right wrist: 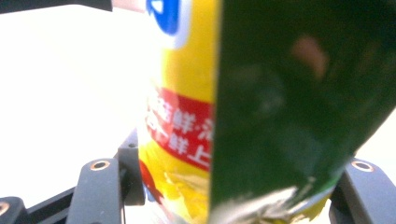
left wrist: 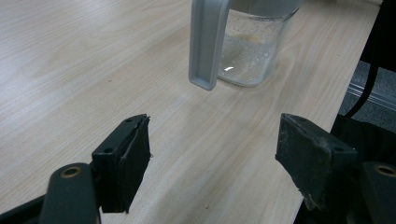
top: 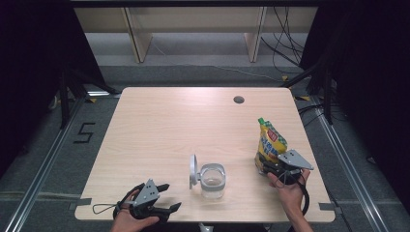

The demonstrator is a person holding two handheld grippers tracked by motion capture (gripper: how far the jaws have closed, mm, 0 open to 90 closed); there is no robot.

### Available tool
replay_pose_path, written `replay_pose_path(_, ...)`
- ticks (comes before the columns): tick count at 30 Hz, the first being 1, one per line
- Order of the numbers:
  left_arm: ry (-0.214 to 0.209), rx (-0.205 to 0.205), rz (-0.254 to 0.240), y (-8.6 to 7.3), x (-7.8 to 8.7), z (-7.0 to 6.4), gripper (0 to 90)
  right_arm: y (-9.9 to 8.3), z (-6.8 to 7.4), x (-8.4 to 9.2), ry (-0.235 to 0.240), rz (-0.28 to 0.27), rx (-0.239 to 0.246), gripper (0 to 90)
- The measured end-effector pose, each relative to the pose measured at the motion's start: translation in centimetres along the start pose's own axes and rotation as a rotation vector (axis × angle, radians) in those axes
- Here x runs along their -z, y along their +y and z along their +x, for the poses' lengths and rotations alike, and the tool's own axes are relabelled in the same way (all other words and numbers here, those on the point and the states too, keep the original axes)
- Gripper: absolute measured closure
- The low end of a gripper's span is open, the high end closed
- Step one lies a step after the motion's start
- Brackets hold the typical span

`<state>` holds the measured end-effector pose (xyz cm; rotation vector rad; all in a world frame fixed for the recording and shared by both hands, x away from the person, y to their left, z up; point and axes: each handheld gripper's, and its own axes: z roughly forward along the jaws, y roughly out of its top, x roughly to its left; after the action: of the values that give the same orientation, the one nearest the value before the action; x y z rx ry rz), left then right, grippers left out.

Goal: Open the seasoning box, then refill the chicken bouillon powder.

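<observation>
A yellow pouch (top: 270, 142) with a green cap and red label stands upright at the table's right front. My right gripper (top: 268, 166) grips its lower part. In the right gripper view the pouch (right wrist: 187, 116) spans the gap between both jaws of that gripper (right wrist: 233, 186), its yellow face and dark green side pressed against them. A clear glass jar (top: 212, 180) with its hinged grey lid (top: 193, 170) swung open stands at the front middle. My left gripper (top: 172, 195) rests open at the front left, pointing toward the jar (left wrist: 252, 51) and lid (left wrist: 208, 42), with nothing between its jaws (left wrist: 215, 154).
The light wooden table (top: 169, 121) has a round cable hole (top: 238, 100) near its far right. Its front edge runs just beneath both hands. Dark floor, rails and shelf legs surround the table.
</observation>
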<state>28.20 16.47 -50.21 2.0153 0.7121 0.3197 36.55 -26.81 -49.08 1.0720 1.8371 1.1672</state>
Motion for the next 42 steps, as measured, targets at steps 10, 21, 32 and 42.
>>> replay_pose_path(10,0.011,0.005,0.007,0.1,0.2,0.1,25.5,1.5,1.4,1.5,-0.038,-0.029,0.217,37.8)
replay_pose_path(21,0.006,0.007,0.016,0.1,0.2,0.3,25.6,2.4,3.0,4.8,-0.034,-0.064,0.357,37.9)
replay_pose_path(32,0.014,0.012,-0.007,0.0,0.1,0.3,25.5,2.6,5.0,7.7,-0.037,-0.073,0.573,37.9)
replay_pose_path(42,0.013,0.017,-0.004,0.1,0.2,0.5,25.6,2.4,7.0,8.7,-0.051,-0.050,0.768,37.9)
